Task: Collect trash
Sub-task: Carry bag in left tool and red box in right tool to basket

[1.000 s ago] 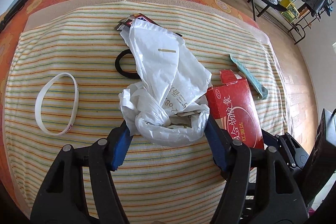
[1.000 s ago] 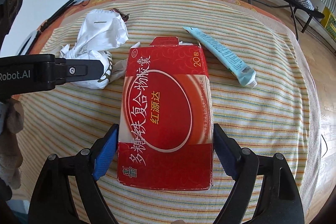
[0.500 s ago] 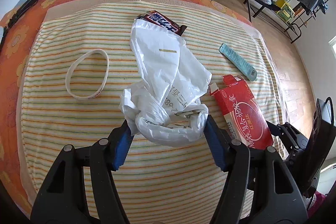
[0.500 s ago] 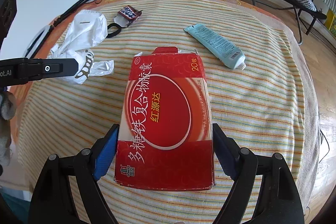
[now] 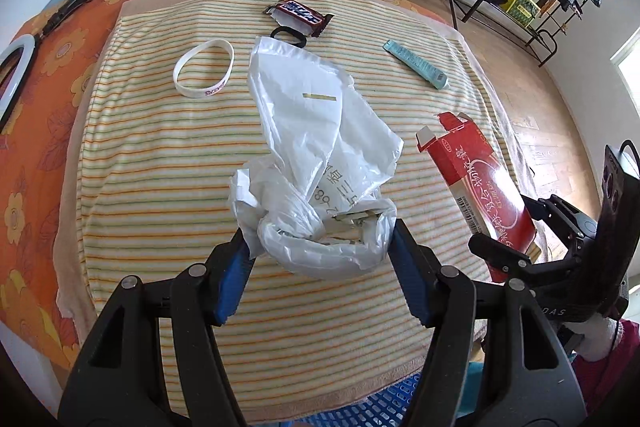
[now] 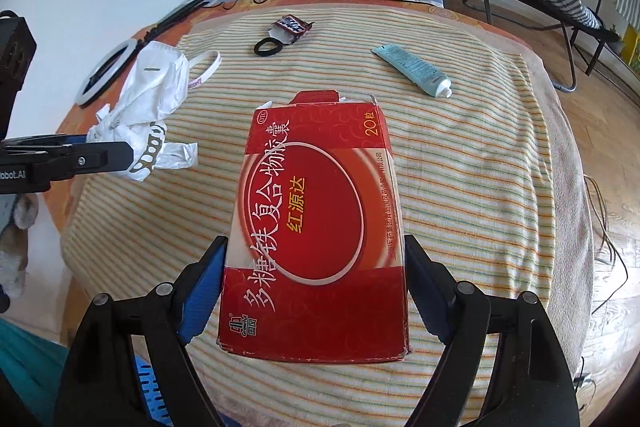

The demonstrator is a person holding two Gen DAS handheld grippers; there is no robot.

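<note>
Crumpled white plastic bag fills the left tongs, clenched on its bunched lower end so the loose upper part hangs clear of the striped towel that covers the desk. Gripping the wad rather than a single thin flap probably keeps the slippery film from sliding out. The right tongs are clenched across the width of a red medicine carton, one blue pad on each long side, its torn-open flap end pointing away. Held near its closed, stiffer end, the empty carton seems less likely to buckle.

Both pieces of trash are off the towel and over its near edge, where a blue slatted basket shows just below, likely the place meant for them.

Other things lie on the towel, well apart from the tongs: a candy-bar wrapper touching a black hair tie, a pale blue tube and a white wristband. The wrapper, and perhaps the tube, look like trash not yet collected.
</note>
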